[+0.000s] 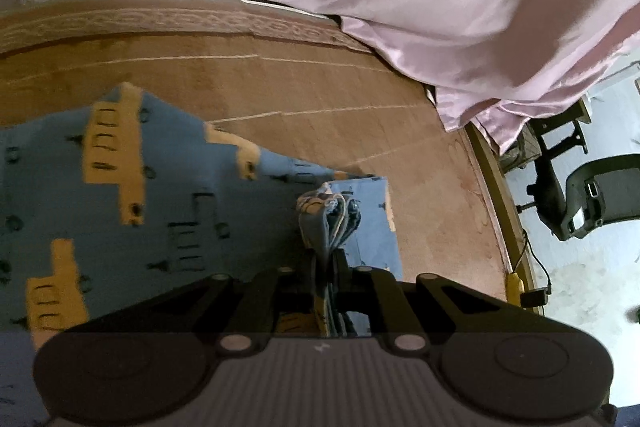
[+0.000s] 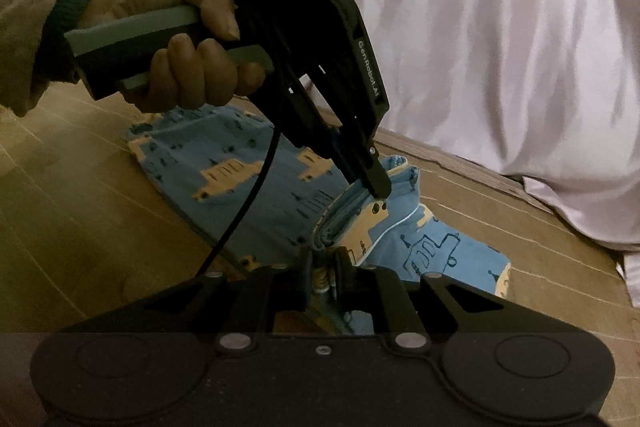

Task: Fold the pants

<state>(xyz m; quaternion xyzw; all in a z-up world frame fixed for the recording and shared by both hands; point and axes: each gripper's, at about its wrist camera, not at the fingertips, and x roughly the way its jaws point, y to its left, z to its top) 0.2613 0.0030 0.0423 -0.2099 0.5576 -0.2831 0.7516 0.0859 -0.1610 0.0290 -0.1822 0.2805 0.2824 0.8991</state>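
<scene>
Pants (image 2: pixel 240 167), blue with yellow trucks, lie on the brown mat (image 2: pixel 80 227), with one end bunched up and lifted. Both tongs are pinched tight on that thick bunch of layers. The left gripper (image 2: pixel 374 187) bites the top of the bunch, and the right gripper (image 2: pixel 324 263) bites it just below. A hand (image 2: pixel 192 67) holds the left tool.

Layers could slip out, because so many are squeezed together. If one tong pulls harder, the fold could go crooked. The pink sheet (image 2: pixel 500 47) hangs close by and might get caught.
</scene>
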